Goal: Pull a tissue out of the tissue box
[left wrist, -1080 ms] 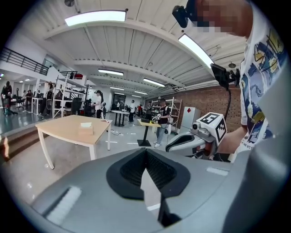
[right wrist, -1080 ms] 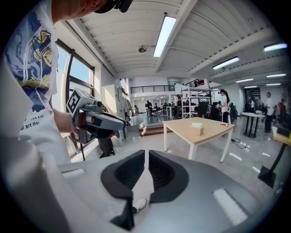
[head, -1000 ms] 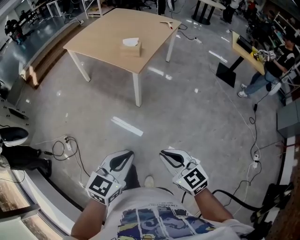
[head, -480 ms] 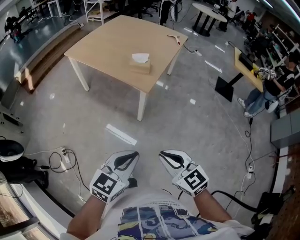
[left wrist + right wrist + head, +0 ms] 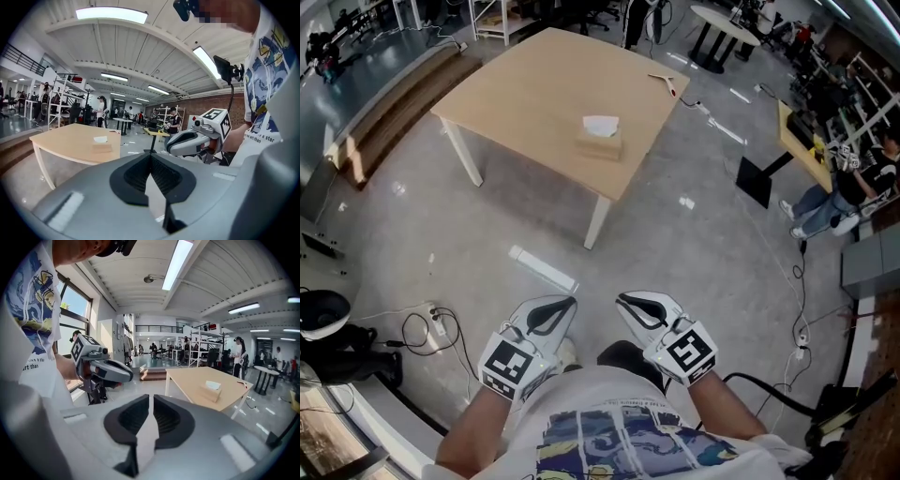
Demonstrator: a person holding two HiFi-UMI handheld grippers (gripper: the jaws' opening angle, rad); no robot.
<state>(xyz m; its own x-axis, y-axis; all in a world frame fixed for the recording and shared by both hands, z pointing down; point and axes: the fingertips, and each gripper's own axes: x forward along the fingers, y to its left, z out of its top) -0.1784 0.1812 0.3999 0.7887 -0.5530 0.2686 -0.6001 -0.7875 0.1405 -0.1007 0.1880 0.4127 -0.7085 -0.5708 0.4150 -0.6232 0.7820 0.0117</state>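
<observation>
Two closed claws; tissue box tiny

Your left gripper and right gripper, at the lower middle of the head view, have smooth, light grey plastic shells with a faint sheen. Their inner pads are black, matt and finely ribbed, like rubber. At the upper middle, the table has a pale, matt wood-look top on smooth white legs. The tissue box looks like matt brown card, and the tissue like soft white paper. The floor is grey, polished and glossy with bright reflections. At the bottom edge, your shirt is printed cloth.
</observation>
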